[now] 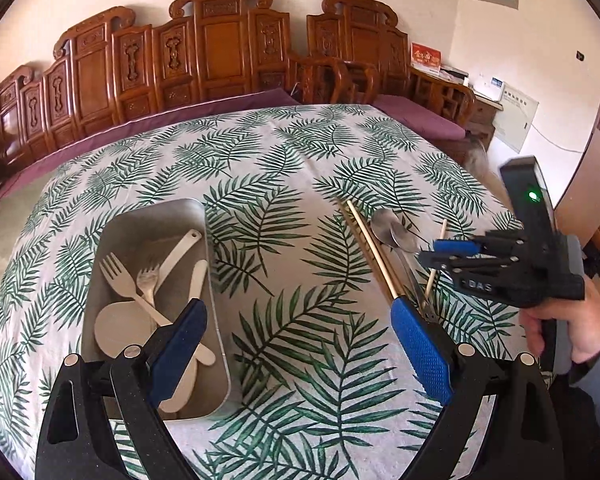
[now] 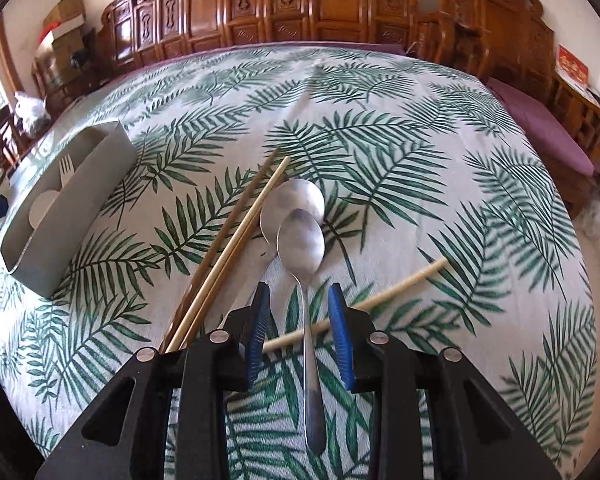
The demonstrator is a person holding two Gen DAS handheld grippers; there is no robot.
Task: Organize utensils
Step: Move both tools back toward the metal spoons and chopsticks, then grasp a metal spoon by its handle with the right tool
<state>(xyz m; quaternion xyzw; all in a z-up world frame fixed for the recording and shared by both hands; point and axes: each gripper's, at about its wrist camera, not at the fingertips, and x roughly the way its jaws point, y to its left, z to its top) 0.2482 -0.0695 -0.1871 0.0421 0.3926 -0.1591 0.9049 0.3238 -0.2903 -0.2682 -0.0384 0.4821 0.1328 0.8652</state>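
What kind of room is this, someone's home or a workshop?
Most likely a home living or dining room. A carved wooden bench with purple cushions runs along the wall, the table wears a leaf-print tablecloth, and everyday cutlery lies about: metal spoons, chopsticks and a tray of forks.

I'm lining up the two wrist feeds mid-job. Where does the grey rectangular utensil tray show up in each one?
Left wrist view: the grey rectangular utensil tray sits lower left, just beyond the left hand-held gripper's own left finger, with pale forks and spoons inside.
Right wrist view: the same tray is at the left edge, seen side-on.
Shared landmark: the pair of bamboo chopsticks lying beside the two steel spoons.
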